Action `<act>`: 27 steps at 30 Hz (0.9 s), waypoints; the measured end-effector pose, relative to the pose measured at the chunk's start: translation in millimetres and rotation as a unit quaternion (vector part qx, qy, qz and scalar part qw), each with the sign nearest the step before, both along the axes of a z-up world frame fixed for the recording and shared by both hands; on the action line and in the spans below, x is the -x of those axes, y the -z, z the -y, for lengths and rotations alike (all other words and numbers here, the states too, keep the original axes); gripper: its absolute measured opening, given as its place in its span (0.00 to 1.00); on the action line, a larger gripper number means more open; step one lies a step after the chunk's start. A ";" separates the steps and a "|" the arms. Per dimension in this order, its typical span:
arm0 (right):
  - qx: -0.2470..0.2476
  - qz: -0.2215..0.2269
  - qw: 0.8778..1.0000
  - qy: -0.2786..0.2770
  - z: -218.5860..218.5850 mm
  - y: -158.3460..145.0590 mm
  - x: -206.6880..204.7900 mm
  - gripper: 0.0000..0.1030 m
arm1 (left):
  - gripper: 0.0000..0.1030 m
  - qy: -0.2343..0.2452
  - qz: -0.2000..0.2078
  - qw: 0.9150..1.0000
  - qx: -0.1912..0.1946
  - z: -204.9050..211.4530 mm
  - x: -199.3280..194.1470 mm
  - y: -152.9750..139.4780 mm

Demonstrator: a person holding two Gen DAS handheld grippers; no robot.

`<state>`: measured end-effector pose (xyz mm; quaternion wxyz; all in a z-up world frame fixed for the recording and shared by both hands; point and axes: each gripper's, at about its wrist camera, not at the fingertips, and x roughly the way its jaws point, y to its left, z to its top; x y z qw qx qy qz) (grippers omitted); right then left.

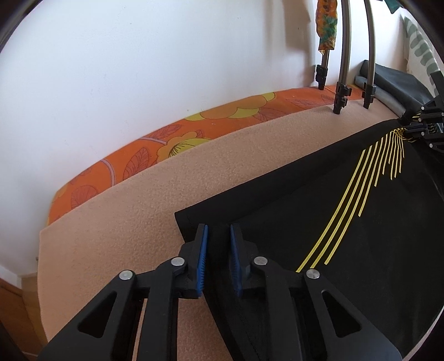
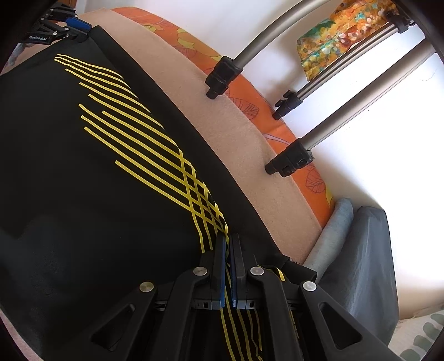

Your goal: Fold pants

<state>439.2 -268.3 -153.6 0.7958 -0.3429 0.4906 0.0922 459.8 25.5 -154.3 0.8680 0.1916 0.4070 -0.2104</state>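
Black pants (image 1: 319, 222) with thin yellow stripes lie spread on a beige blanket (image 1: 138, 222). My left gripper (image 1: 217, 230) stands at the near left corner of the pants, its blue pads a little apart with black cloth between them. My right gripper (image 2: 228, 240) is shut on the other end of the pants (image 2: 97, 180), by the yellow crossed lines. The right gripper also shows in the left wrist view (image 1: 416, 125) at the far corner, and the left gripper shows in the right wrist view (image 2: 75, 26) at the far corner. The cloth is stretched between them.
An orange flowered sheet (image 1: 166, 138) lies under the blanket along a white wall. Three grey metal legs with black feet (image 1: 340, 97) stand on the bed's far edge. Grey folded cloth (image 2: 360, 263) lies at the right end. A colourful cloth (image 2: 341, 30) hangs above.
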 end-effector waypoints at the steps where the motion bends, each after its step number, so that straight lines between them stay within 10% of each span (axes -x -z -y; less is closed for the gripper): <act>1: 0.000 0.000 1.000 0.001 -0.5 0.2 0.4 0.00 | 0.04 0.004 0.008 1.000 -0.010 3.6 3.6 0.8; 23: 0.026 0.013 1.000 0.008 -9.9 -7.3 -25.8 0.00 | 0.03 -0.036 0.034 0.999 -0.012 5.2 -15.9 -10.4; 27: -0.012 0.037 0.999 0.032 3.9 -26.5 -16.0 0.47 | 0.10 -0.048 0.023 0.998 -0.012 3.0 -14.8 -12.9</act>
